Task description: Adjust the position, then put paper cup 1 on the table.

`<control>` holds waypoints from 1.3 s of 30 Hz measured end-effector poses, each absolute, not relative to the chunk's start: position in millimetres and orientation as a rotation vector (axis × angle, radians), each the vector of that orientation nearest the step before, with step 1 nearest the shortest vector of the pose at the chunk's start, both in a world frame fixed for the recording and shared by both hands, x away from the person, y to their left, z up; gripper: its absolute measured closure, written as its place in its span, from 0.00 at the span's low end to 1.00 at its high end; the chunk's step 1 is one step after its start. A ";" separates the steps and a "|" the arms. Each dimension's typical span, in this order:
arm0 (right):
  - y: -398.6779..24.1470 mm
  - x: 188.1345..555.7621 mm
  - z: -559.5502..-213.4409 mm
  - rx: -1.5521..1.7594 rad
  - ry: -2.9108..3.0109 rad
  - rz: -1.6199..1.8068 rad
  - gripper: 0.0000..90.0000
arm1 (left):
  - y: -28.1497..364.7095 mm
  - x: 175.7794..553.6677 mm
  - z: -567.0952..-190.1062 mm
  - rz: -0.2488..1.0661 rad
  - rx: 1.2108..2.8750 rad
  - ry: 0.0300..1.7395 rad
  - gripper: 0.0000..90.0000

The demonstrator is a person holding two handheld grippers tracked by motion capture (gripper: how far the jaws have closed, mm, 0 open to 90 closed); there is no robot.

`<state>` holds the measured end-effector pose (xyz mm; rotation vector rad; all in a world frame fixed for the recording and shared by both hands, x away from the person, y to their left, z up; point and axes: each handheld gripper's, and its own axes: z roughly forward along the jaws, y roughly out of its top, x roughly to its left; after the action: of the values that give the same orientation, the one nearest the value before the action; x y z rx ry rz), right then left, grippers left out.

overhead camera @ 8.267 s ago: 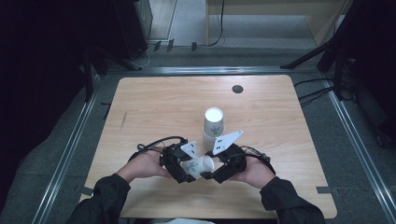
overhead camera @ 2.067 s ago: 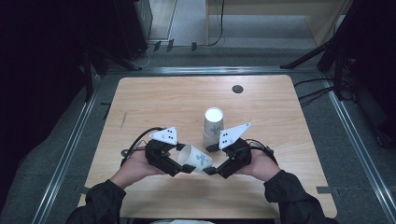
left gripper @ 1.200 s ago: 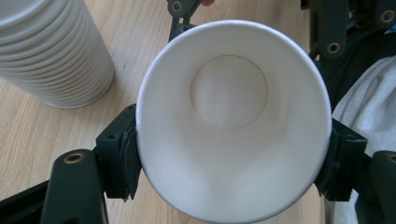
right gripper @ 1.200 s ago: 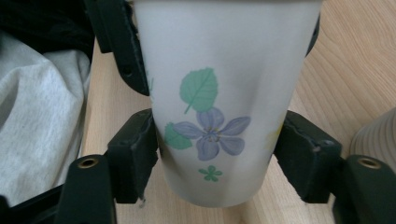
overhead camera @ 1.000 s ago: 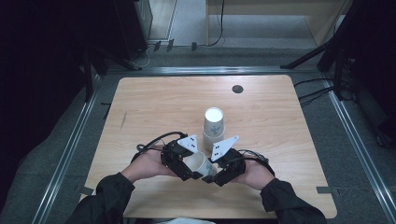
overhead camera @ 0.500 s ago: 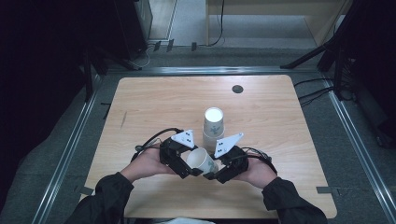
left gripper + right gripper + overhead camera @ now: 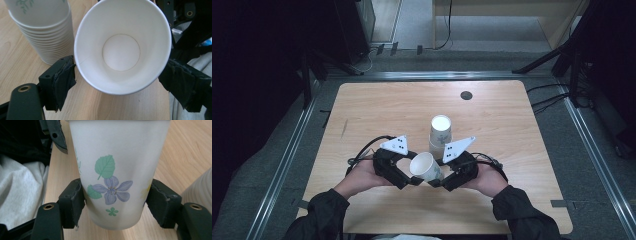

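Loose paper cup [image 7: 424,167] sits tipped between both grippers, just in front of the upside-down cup stack [image 7: 440,134] on the wooden table [image 7: 512,120]. Cup is white inside, plain round bottom; outside printed with a purple flower and green leaves. Right gripper [image 7: 117,203] clamps the cup's lower wall, pads pressed in on both sides. Left gripper [image 7: 122,82] brackets the rim: jaws spread, looks like slight gaps, probably not gripping.
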<state>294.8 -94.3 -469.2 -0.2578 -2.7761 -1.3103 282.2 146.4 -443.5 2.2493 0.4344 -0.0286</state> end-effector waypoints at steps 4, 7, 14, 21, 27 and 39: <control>-92.6 297.3 -466.2 -0.251 -2.752 -1.336 0.38 | 153.0 281.2 -442.9 -0.033 2.221 0.464 0.15; -89.8 299.6 -463.3 -0.231 -2.739 -1.349 0.38 | 160.6 280.2 -443.6 -0.043 2.187 0.501 0.15; -85.0 302.9 -461.2 -0.214 -2.712 -1.360 0.38 | 167.8 279.2 -446.3 -0.075 2.119 0.553 0.15; -78.8 303.1 -459.5 -0.201 -2.679 -1.372 0.38 | 165.4 275.1 -447.6 -0.084 2.068 0.555 0.15; -74.4 301.4 -460.6 -0.187 -2.669 -1.362 0.38 | 164.6 274.3 -447.1 -0.087 2.039 0.556 0.15; -67.3 298.3 -462.7 -0.181 -2.651 -1.355 0.38 | 160.0 273.2 -448.5 -0.089 2.005 0.545 0.19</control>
<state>298.3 -67.3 -462.7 -0.1813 -2.6509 -1.3547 273.2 160.0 -448.5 2.0049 0.5451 -0.0886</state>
